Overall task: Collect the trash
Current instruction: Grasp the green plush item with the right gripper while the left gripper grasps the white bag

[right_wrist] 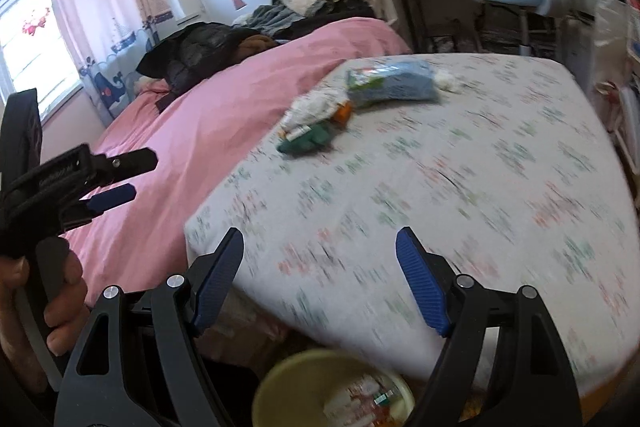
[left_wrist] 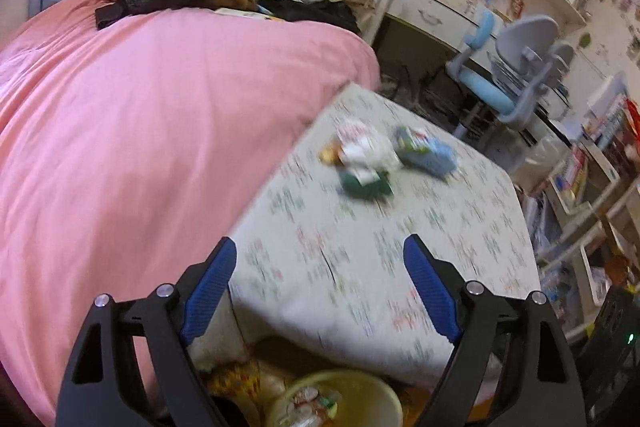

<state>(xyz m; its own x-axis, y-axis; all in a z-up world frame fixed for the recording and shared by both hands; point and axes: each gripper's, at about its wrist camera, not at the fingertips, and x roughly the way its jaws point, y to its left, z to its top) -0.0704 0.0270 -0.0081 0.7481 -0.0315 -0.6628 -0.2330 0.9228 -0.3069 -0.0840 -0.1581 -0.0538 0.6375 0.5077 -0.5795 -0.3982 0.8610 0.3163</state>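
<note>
On the far part of the patterned sheet, beside the pink duvet, lies the trash I am after: a white crumpled wrapper sitting partly on a green packet, a small orange piece touching them, and a blue packet just beside, with a white wad of tissue at its far end. The pictures are blurred, so I cannot read any printing.

My left gripper is spread wide with nothing between its blue pads, and my right gripper is the same, released and empty. Both are near the bed's near edge, well apart from the pile. Below them sits a pale yellow bin with some wrappers already inside.

I judge all of it very light and soft: thin film and paper that will crumple rather than resist. The film looks slick, so a flat pinch on a smooth face may slide. I would take the white wrapper at its bunched middle, where folds give the pads something to bite. The blue packet looks fuller; I would close across its narrower end. The soft bedding beneath will give way, so I should press down a little before closing.
</note>
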